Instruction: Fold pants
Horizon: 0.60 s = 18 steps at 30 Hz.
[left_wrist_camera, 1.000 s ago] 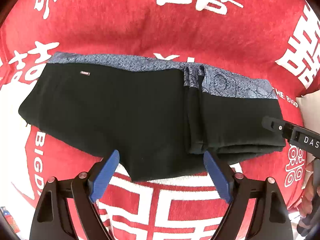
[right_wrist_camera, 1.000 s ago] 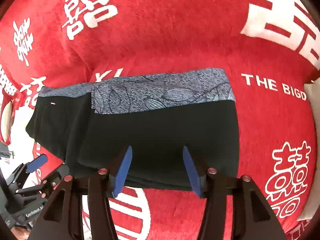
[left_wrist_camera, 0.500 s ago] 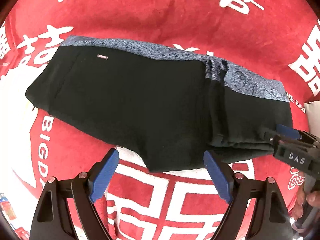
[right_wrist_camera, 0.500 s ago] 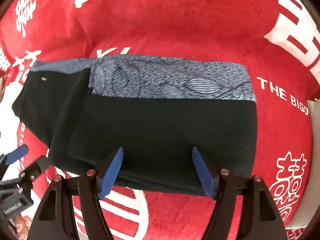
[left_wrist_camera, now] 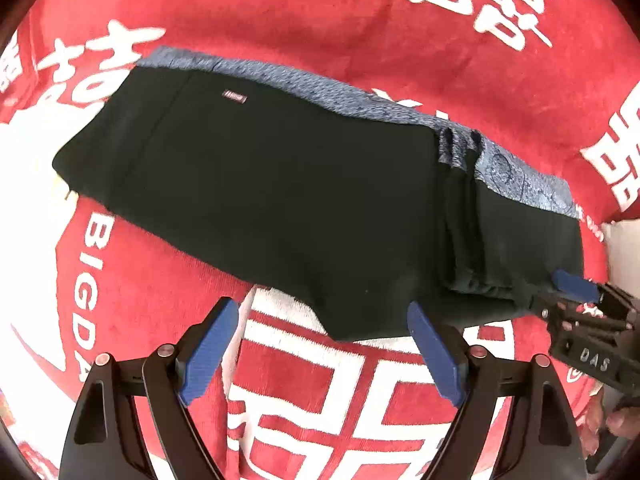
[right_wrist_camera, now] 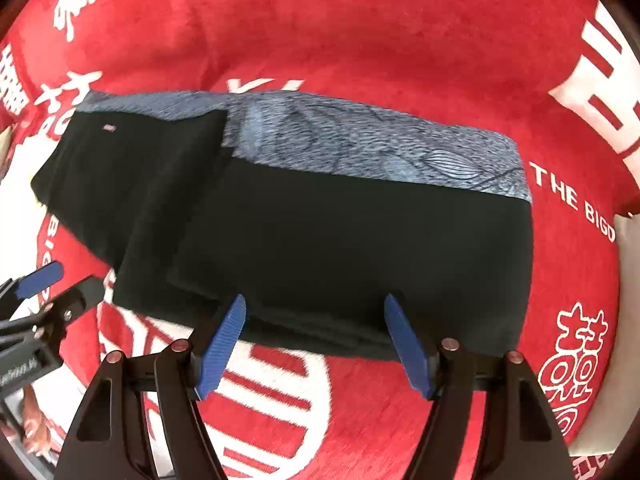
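On the red blanket (left_wrist_camera: 460,28) printed with white characters, the black pants (left_wrist_camera: 280,208) are being kept already partly folded, their long axis running side to side across both wrist views, with the blue patterned waistband (right_wrist_camera: 360,140) along the far edge and a thicker folded stack at the right-hand end. Directly beyond and below both grippers the garment is being presented by its near black edge. The left gripper (left_wrist_camera: 324,352) is being held spread wide and empty just short of that edge, nearer the thin left portion; the right gripper (right_wrist_camera: 316,340), its jaws having just been opening, is being held released with its blue pads at the near edge of the folded stack and nothing pressed between them. By judgement, the right hand is the nearer to cloth, and a fresh grip along this near edge is being prepared for the next fold. No containers are being shown.
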Available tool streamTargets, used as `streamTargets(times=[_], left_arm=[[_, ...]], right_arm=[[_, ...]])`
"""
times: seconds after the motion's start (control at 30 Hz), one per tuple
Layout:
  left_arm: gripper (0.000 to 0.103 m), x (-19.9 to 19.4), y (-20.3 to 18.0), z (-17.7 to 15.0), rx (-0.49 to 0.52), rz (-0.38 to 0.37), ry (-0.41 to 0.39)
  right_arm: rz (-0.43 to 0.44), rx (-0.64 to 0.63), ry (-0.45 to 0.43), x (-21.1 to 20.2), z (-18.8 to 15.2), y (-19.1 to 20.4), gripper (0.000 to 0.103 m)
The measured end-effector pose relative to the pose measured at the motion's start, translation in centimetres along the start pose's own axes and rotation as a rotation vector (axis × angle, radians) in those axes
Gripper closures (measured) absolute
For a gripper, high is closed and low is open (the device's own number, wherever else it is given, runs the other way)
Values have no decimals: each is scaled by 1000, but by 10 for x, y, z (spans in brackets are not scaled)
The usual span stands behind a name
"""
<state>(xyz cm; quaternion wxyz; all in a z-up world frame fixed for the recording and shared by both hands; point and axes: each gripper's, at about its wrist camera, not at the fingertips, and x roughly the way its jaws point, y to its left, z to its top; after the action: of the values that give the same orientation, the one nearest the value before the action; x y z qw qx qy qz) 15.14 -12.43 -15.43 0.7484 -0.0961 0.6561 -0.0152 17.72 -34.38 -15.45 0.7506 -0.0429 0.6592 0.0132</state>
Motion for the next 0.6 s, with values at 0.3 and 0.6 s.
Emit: streamTargets(times=[0.3,0.6], left_arm=[[16,-18,86,12,-199,-99,-132],[16,-8,188,35,-438,-332,-281]], right_arm=[[-13,-3,-108,-9,18,18,25],[26,36,-65,23,16,14,25]])
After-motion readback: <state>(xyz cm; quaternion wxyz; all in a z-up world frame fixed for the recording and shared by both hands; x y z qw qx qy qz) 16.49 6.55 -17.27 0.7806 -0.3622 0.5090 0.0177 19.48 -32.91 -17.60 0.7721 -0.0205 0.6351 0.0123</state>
